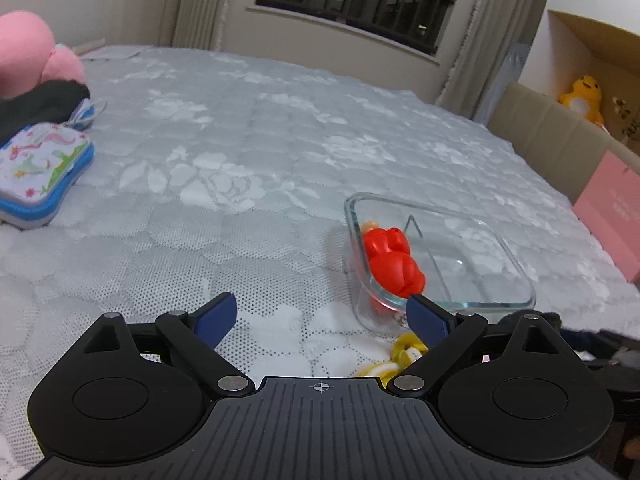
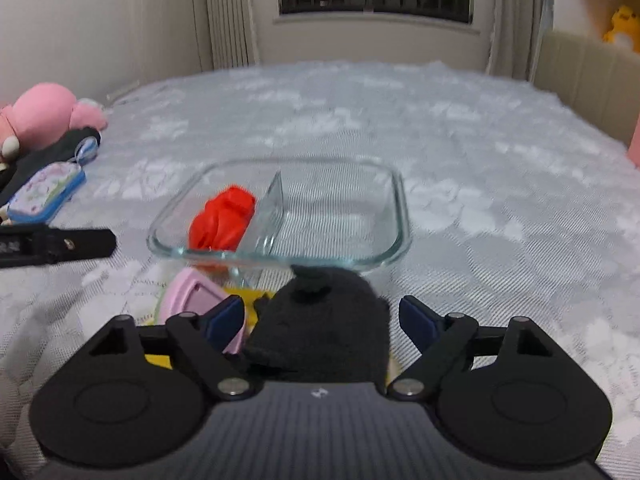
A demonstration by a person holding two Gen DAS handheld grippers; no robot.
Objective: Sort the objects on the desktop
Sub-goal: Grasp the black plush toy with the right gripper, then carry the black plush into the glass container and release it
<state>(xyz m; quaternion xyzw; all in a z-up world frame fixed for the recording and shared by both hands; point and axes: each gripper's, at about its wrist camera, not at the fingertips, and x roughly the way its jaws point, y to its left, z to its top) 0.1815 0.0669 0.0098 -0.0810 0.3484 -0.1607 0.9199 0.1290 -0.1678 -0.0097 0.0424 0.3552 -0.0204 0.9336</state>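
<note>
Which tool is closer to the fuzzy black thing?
Right. The right tool has the fuzzy black thing between its open fingers. The left tool sits off to its left, over bare bedspread.

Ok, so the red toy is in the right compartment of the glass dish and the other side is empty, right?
Not quite. The red toy lies in the left compartment of the glass dish, left of the divider; the right side is the empty one. The right wrist view shows it.
</note>
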